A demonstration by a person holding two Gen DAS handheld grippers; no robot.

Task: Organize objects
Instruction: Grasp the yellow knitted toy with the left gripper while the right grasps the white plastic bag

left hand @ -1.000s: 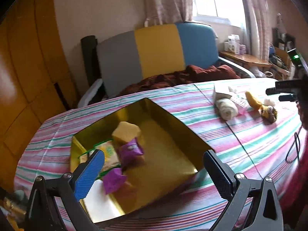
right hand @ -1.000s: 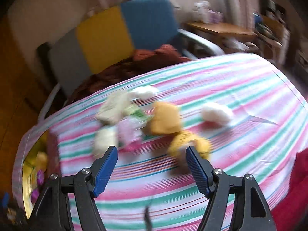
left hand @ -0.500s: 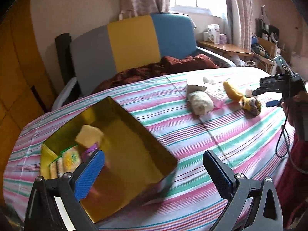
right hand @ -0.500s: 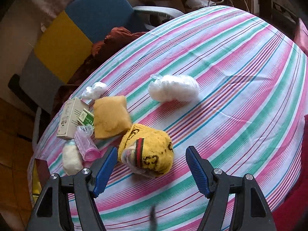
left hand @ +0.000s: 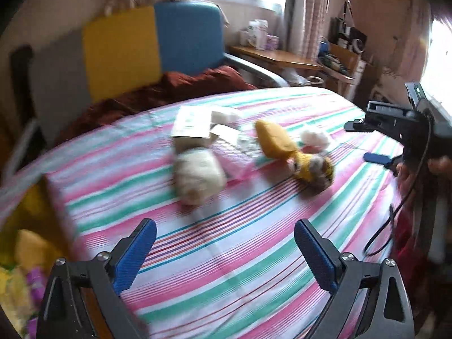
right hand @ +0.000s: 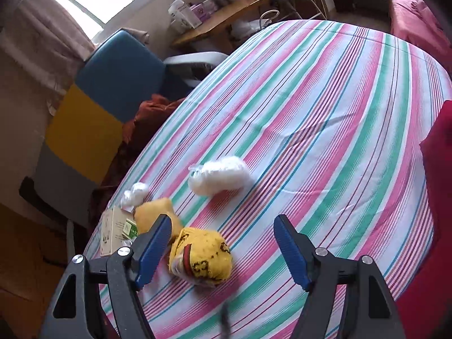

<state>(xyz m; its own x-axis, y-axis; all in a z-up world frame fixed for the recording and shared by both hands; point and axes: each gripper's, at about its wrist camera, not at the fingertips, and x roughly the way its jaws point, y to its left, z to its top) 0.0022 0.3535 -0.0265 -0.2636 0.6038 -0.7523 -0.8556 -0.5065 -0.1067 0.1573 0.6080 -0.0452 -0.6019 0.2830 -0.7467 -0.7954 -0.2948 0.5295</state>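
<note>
Two grippers over striped cloth (right hand: 325, 118). Right gripper (right hand: 223, 250) jaws spread, knitted yellow hat (right hand: 202, 258) on the cloth between them, unpinched. Left gripper (left hand: 224, 251) jaws closing, nothing between. Fluffy white bundle (right hand: 220, 175) beyond the hat. Shiny gold box (left hand: 34, 212) at left edge.

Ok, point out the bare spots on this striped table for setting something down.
Most of the striped tablecloth lies bare to the right of the white plastic bag. Bare cloth also lies between the left gripper and the whitish bundle. It is crowded around the yellow knit item, the yellow pad and the carton.
</note>
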